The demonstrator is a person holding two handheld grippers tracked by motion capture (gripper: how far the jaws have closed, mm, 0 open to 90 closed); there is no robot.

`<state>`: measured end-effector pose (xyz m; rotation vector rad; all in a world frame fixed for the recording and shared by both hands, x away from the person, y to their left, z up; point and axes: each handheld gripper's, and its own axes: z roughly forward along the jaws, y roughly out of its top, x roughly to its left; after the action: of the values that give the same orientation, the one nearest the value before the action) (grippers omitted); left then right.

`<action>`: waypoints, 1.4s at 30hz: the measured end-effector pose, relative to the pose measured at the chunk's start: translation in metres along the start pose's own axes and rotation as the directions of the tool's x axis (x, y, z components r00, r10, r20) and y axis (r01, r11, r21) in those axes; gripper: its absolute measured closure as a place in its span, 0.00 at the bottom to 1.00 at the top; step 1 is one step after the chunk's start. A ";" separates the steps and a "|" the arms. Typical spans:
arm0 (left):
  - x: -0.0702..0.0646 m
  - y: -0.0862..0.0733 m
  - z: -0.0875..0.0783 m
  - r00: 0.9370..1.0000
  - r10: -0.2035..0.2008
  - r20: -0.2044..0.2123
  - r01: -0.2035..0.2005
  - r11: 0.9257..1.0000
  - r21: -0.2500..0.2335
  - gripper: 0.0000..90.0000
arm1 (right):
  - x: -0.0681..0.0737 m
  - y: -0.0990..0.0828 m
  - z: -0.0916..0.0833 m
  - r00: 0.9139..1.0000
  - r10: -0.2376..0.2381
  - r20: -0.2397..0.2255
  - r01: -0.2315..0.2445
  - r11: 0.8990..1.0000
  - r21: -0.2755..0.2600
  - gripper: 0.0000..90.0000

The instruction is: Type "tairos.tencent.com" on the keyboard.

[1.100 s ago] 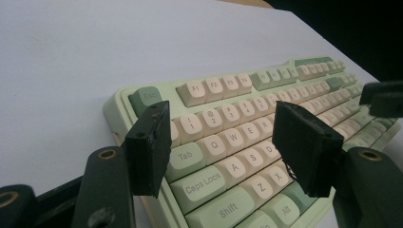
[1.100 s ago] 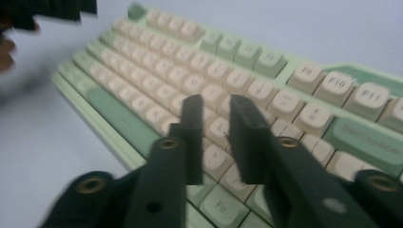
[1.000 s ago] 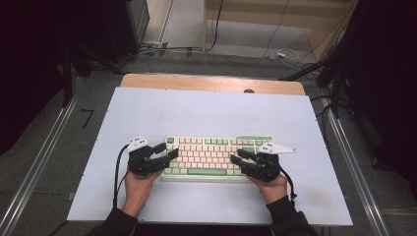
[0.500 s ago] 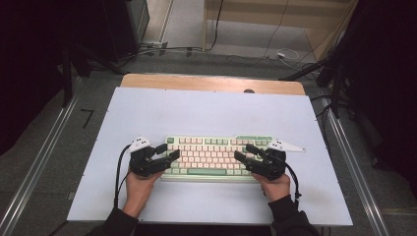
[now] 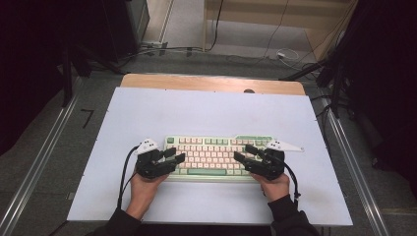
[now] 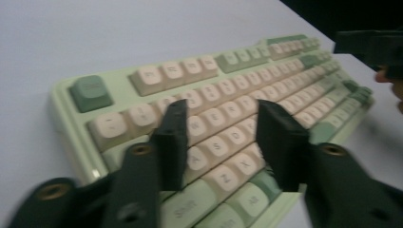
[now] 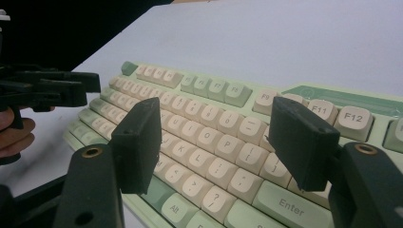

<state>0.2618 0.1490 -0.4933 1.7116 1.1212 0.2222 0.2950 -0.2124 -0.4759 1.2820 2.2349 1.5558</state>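
On the white worktop (image 5: 206,108), toward its near edge, a pale green keyboard (image 5: 216,155) with cream and green keys is lying flat, its long side running across the high view.

Left gripper (image 5: 174,156): held in the person's left hand (image 5: 143,189), it is hovering over the left end of the keyboard. Its jaws have just been closing yet are standing apart, with nothing clamped between them; in the left gripper view (image 6: 221,137) they are pointing over the letter rows, and whether a tip is touching a key is hard to tell through the blur.

Right gripper (image 5: 245,153): held in the right hand (image 5: 275,186), it is hovering over the right end. Its jaws are standing wide apart and empty; in the right gripper view (image 7: 216,126) they are framing the keys near Enter.

A black cable (image 5: 125,169) is trailing from the left gripper toward the worktop's near edge.
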 end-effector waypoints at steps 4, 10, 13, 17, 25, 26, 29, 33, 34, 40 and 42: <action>-0.009 0.001 0.006 0.997 0.039 0.067 -0.041 0.999 0.025 0.93 | 0.000 0.000 0.000 1.000 0.000 0.000 0.000 1.000 0.000 0.38; -0.023 0.001 0.021 0.991 0.106 0.078 -0.112 0.991 0.077 1.00 | 0.001 0.000 0.001 1.000 -0.002 0.000 0.002 1.000 0.000 0.38; -0.026 0.000 0.027 0.990 0.115 0.079 -0.122 0.987 0.101 1.00 | 0.001 0.000 0.001 1.000 -0.003 0.000 0.003 1.000 0.001 0.38; -0.029 -0.002 0.034 0.989 0.138 0.058 -0.145 0.980 0.139 1.00 | 0.001 0.000 0.001 1.000 -0.004 0.000 0.004 1.000 0.000 0.38; -0.032 -0.001 0.031 0.990 0.139 0.038 -0.142 0.981 0.130 0.93 | 0.002 0.000 0.002 1.000 -0.009 -0.002 0.009 1.000 0.004 0.38; -0.031 0.001 0.028 0.991 0.127 0.034 -0.130 0.986 0.106 0.87 | 0.002 0.000 0.002 1.000 -0.008 -0.003 0.008 1.000 0.003 0.38; -0.026 0.006 0.016 0.996 0.090 0.007 -0.090 0.996 0.007 0.64 | 0.002 0.000 0.001 1.000 -0.009 -0.001 0.009 1.000 0.001 0.38; -0.013 0.010 0.002 0.997 0.042 -0.059 -0.046 0.996 -0.078 0.44 | 0.002 0.000 0.002 1.000 -0.009 0.000 0.009 1.000 0.000 0.38; -0.009 0.010 0.000 0.996 0.032 -0.080 -0.039 0.995 -0.091 0.42 | 0.002 0.000 0.002 1.000 -0.010 0.000 0.010 1.000 0.001 0.38; 0.007 0.010 -0.010 0.992 -0.003 -0.125 -0.011 0.994 -0.113 0.39 | 0.000 0.001 0.002 1.000 -0.010 0.004 0.010 1.000 -0.004 0.38; 0.011 0.009 -0.011 0.991 -0.011 -0.136 -0.005 0.994 -0.112 0.39 | 0.000 0.001 0.002 1.000 -0.010 0.005 0.010 1.000 -0.004 0.39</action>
<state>0.2663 0.1638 -0.4844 1.6145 1.1882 0.3977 0.2966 -0.2106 -0.4758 1.2710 2.2308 1.5509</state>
